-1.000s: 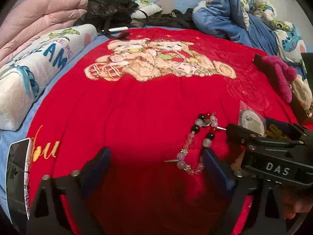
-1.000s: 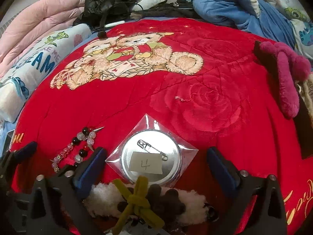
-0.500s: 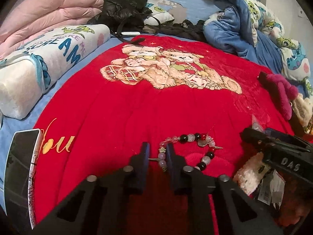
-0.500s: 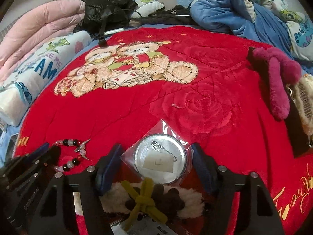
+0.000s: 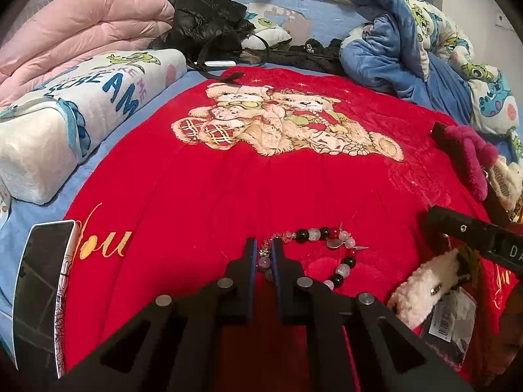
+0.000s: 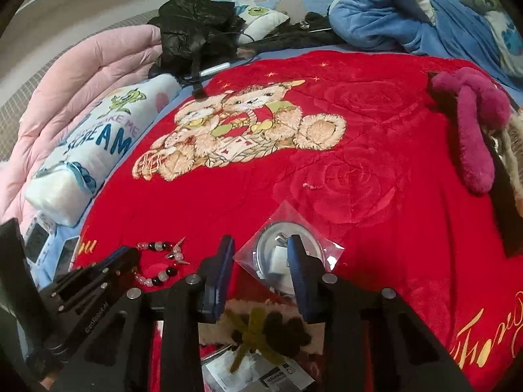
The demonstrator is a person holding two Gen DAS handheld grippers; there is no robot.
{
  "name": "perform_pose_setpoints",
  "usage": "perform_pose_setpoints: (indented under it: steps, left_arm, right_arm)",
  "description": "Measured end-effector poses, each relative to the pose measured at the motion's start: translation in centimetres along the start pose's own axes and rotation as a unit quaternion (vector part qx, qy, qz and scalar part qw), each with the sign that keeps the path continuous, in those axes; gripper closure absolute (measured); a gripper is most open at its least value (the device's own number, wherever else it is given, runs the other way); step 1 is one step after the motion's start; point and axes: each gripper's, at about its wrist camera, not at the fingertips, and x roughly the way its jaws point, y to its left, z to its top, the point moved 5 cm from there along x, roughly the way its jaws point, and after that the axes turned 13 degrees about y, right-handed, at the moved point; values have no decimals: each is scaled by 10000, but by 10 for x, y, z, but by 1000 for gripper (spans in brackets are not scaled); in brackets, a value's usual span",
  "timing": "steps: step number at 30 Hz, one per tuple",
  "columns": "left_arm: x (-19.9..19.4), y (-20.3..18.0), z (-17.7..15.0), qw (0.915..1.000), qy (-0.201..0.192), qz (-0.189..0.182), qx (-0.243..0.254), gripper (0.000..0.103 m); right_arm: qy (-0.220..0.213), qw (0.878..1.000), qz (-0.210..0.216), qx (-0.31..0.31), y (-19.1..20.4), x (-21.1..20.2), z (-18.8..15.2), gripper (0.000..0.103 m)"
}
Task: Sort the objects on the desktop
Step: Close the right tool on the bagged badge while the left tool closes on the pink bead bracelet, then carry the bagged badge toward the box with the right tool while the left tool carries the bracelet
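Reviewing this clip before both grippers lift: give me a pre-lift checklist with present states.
1. Left gripper shut on beaded bracelet: ok, beads sit between the fingers.
2. Bracelet free of snags: cannot tell.
3. Right gripper astride bagged pin badge: ok.
4. Right gripper clamped on the badge: not ok, a gap remains.
5. Fluffy toy clear of the right fingers: cannot tell.

Free: red blanket (image 5: 228, 179) open ahead, between bracelet and bear print | Left: pillow (image 5: 65, 124), phone (image 5: 42, 281) at blanket edge | Right: magenta plush (image 6: 474, 137), dark box (image 6: 510, 209) | Near: bead bracelet (image 5: 320, 248), bagged badge (image 6: 284, 261), fleecy plush (image 6: 268, 326) crowd gripper tips
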Motion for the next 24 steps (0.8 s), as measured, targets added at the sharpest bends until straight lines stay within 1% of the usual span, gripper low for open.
perform_pose_setpoints:
  steps: [2,3,7,8,10,13,15,18,22,24]
  left_arm:
    - [-1,0,-1,10000,-3,-4,-5,94]
    - [-1,0,-1,10000,1,-4,-8,94]
    - [-1,1,-1,10000,1,-19,-20,94]
    - [-1,1,-2,10000,5,-20,-21,94]
    - [0,1,-2,10000,8,-22,-28,94]
    - [1,1,-1,10000,19,-32,-36,94]
    - [1,1,-2,10000,17,-40,-39,94]
    - [1,2,-1,10000,22,-42,-41,94]
    - [2,2,-1,10000,18,-55,-49,94]
    - [2,2,-1,10000,21,-64,-59,94]
  right_arm:
    - [13,10000,-2,23,0,2,0,73]
    - [3,10000,-15,18,0,1,0,77]
    - [-58,9999,-97,-56,0,-6,1,86]
    - [-67,9998,-152,-57,-1,-8,1,95]
    - [-42,9995,-319,5,-9,-9,0,95]
    - [-5,9999,-131,108,-18,-11,0,96]
    - [-60,9998,-169,78,-19,-15,1,96]
    - [-173,9991,-388,-30,-19,-23,1,96]
    - [-226,9991,-362,43,-26,-28,2,96]
    - [-300,9986,-441,67,-29,-33,3,98]
